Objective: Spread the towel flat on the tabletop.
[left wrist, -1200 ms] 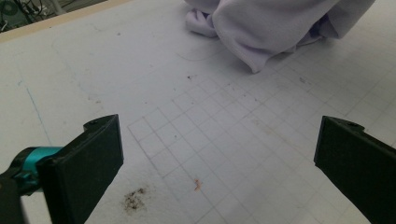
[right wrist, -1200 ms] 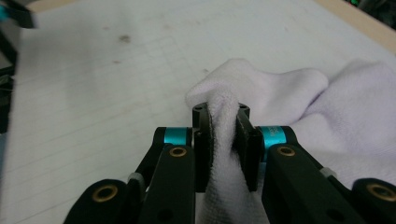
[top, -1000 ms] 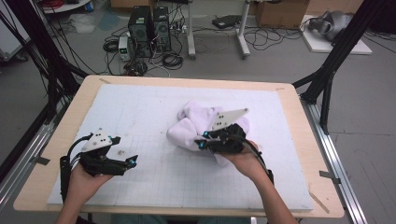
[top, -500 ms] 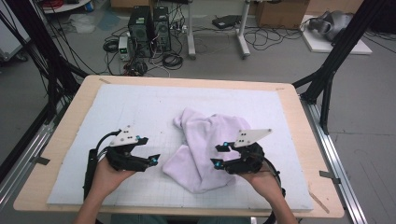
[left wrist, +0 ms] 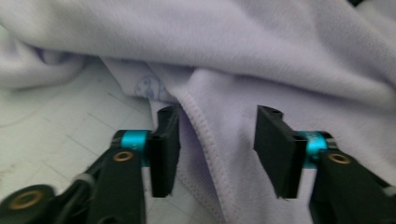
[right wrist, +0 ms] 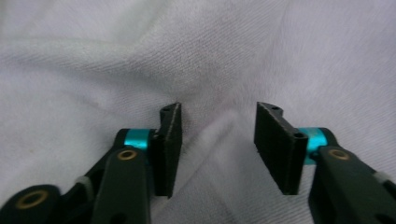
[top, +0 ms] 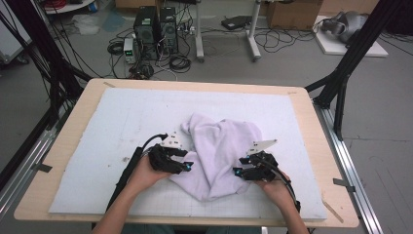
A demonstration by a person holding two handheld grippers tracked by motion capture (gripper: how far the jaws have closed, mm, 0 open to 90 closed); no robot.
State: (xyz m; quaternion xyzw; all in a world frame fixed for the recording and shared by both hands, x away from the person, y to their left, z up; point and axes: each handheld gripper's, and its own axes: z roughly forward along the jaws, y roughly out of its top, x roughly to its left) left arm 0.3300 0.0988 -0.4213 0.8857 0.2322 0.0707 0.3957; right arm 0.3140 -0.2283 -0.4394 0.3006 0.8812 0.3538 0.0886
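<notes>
Nearest to the person, the two forearms come in from the bottom of the high view, and each hand carries a gripper to one side of the crumpled cloth. The left gripper [top: 187,167] is at the cloth's left lower edge. In the left gripper view its jaws stand apart, with the stitched hem [left wrist: 205,135] of the pale lilac cloth [top: 219,151] lying between them; the pads do not press on it yet. These jaws have just been closing, so the left hand seems to be taking hold of the hem.

The right gripper [top: 237,173] is at the cloth's right lower side. In the right gripper view its jaws are also apart, over a soft fold [right wrist: 219,126] of the fabric, and nothing is pinched. They also have just been closing a little.

The step in hand looks like the grasping of the cloth at two places, probably to lift it and spread it flat. The next move calls for each gripper to close fully on one layer only, the left on the hem, the right on an edge and not on a thick bunch; otherwise the cloth will stay folded when it is pulled.

The cloth lies on the white mat [top: 122,126] that covers the wooden table [top: 302,105], in the near middle part. Its long axis runs from the near tip, between the grippers, away toward the far left, where a narrow end [top: 195,124] points to the far side of the table.
</notes>
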